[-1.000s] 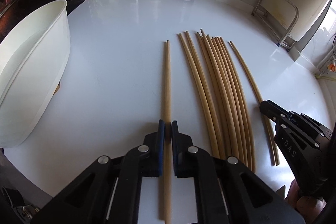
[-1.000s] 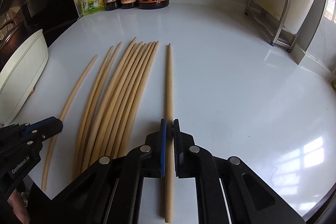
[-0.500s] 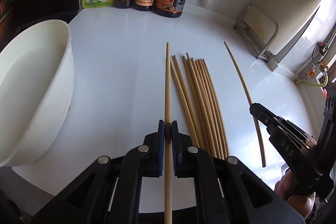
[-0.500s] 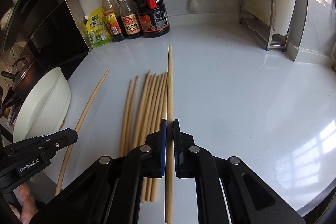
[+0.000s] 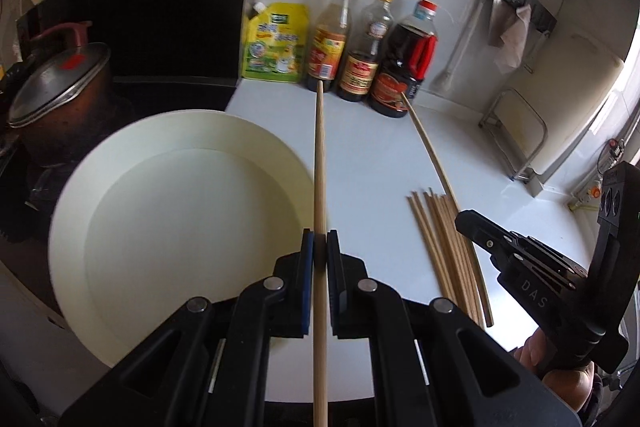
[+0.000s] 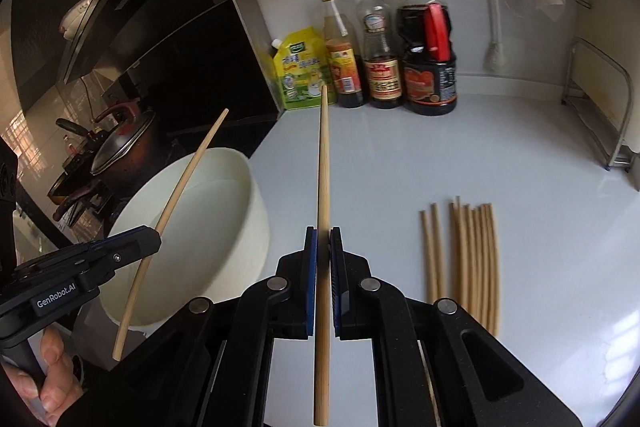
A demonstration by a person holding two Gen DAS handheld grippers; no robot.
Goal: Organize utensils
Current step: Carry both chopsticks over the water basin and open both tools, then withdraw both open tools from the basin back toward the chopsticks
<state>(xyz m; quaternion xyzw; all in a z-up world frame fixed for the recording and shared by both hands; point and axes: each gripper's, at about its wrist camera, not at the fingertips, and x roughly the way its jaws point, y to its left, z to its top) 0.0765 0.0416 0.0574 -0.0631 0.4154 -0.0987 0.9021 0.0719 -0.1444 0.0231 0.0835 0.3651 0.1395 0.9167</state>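
Each gripper's fingers clamp one chopstick: left gripper (image 5: pixel 320 254) holds its chopstick (image 5: pixel 319 163) lengthwise, pointing toward the frame's top; right gripper (image 6: pixel 323 247) likewise, chopstick (image 6: pixel 323 163).

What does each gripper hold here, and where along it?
Each holds one wooden chopstick: left gripper and right gripper both clamp theirs nearer its rear end.

A white countertop (image 6: pixel 440 163) was observed. A bundle of chopsticks (image 6: pixel 468 259) was laid flat on it, to the right. A white basin (image 5: pixel 180 211) was placed at its left edge. A yellow pouch (image 6: pixel 300 71) and three sauce bottles (image 6: pixel 400 51) were stood at the far wall, a metal rack (image 6: pixel 600 115) at far right.
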